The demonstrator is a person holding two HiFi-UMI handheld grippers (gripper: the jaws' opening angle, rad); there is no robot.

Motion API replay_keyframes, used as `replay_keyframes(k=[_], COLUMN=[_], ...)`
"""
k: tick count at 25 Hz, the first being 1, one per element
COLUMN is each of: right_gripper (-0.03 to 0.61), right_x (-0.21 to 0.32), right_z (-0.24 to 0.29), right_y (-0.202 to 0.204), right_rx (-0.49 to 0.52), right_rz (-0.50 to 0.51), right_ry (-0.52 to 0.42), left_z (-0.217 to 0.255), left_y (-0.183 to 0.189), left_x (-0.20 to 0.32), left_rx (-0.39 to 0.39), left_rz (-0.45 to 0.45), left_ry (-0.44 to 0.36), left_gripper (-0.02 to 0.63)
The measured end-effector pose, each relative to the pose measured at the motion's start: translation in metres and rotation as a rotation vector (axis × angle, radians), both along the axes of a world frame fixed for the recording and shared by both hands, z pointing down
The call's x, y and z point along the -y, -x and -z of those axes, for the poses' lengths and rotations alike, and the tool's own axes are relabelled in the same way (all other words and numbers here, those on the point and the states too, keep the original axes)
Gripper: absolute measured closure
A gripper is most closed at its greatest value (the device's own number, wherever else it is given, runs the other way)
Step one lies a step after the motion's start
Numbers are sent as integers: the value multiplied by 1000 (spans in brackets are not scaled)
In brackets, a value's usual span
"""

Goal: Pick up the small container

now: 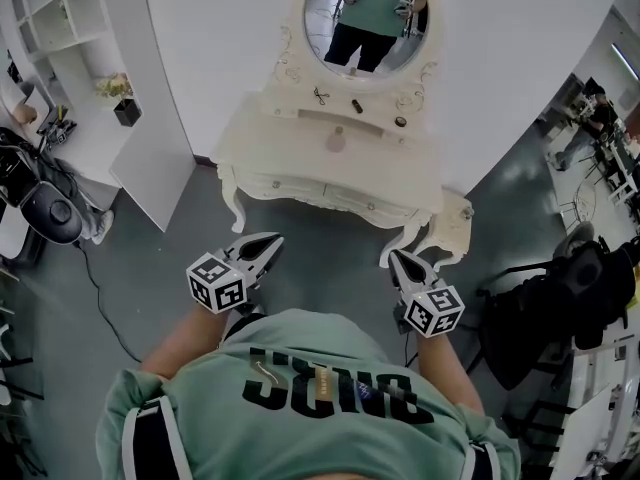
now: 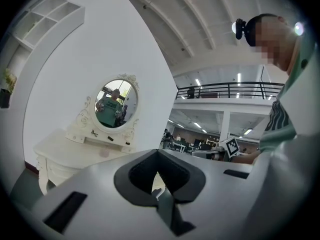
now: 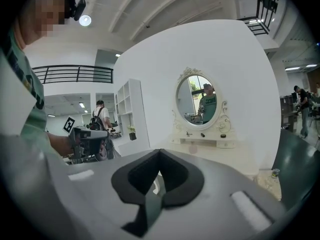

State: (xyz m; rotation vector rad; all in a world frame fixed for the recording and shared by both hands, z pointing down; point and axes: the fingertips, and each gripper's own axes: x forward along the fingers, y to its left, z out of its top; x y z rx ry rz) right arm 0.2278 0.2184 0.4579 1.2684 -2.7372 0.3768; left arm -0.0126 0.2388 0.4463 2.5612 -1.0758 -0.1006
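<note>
— How far along with the container point(image 1: 401, 121)?
— Barely begun. Taking it for the small dark round thing at the right end of the ledge point(image 1: 330, 115) under the mirror point(image 1: 366, 18); too small to be sure. Sits there untouched.
— And the fingers point(image 1: 255, 253)?
— Clenched on both the left gripper point(image 1: 274, 240) and the right gripper point(image 1: 394, 256), with nothing between. Held low by the waist, well apart from the bench point(image 1: 290, 153).
— Left to do?
— Nearly all of it, judging from here: stepping up, reaching over the bench top, releasing the fingers, closing on the container, lifting.
— Anything in the way?
— Only open floor up to the bench. Worth minding scissors point(image 1: 321, 95) and a dark tube point(image 1: 357, 106) further left on the ledge, apart from the container, plus a pinkish thing point(image 1: 336, 140) on the bench top below. Also a stool point(image 1: 455, 218) just beside the bench's right leg.
</note>
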Motion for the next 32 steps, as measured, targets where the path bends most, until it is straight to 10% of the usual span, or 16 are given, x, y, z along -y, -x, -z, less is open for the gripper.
replay_keyframes(k=[19,32], right_gripper=[569,569], right_x=[210,289], right_z=[14,-6], right_y=[111,121], right_rx=[31,-9], right_rz=[-191,-227], right_ry=[-13,62], left_z=[15,-4], left_y=[107,135], left_x=[255,334], left_rx=[-3,-26], left_rz=[-231,-227], left_ry=[-24,35], left_gripper=[612,612])
